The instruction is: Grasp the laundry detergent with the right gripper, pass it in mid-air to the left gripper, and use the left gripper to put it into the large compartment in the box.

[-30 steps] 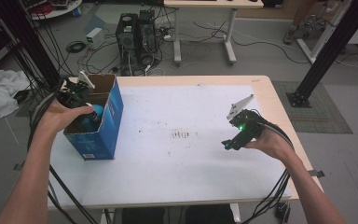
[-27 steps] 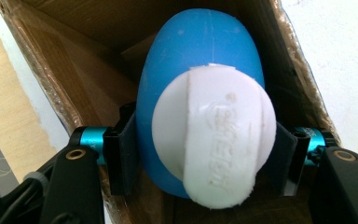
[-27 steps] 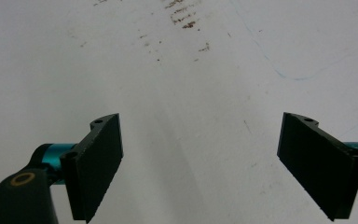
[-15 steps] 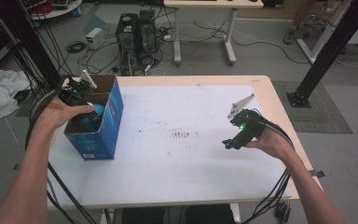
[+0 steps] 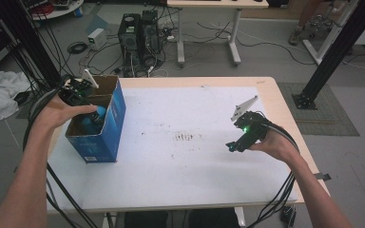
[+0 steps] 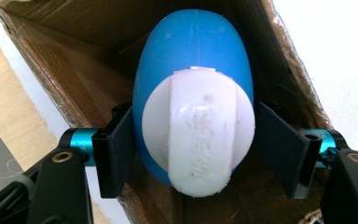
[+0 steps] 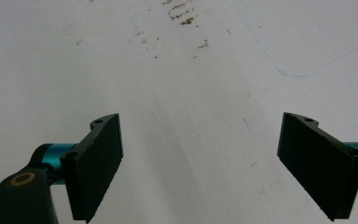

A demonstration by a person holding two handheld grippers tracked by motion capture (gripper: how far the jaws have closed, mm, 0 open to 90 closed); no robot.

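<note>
Left claw: The left gripper (image 5: 94,115) is down inside the open top of the blue box (image 5: 105,135). Its jaws have just been opening. The blue and white bottle (image 6: 193,100) sits between them. In the left gripper view the left jaw is right at the bottle's side and the right jaw shows a thin gap, so the hold looks let go.

The bottle: It is inside the box, white cap (image 6: 196,133) facing the camera, with brown cardboard walls close on both sides.

Right claw: The right gripper (image 5: 231,146) hangs just over the table on the right side. Its jaws are wide apart and nothing is between them.

What could go wrong: The bottle may tip or roll inside the box as the jaws let go, because it is round and smooth. A jaw could catch on the cardboard wall when the hand lifts out, since the box is narrow, and that could drag or knock over the box. The box stands near the left edge of the table (image 5: 185,190), so a hard bump might push it off.

The table: It has a white top with a small patch of dark specks (image 5: 184,137) in the middle.

The room: Past the far edge there is a grey floor, many black cables, a computer tower (image 5: 134,38) and another desk (image 5: 209,28).
</note>
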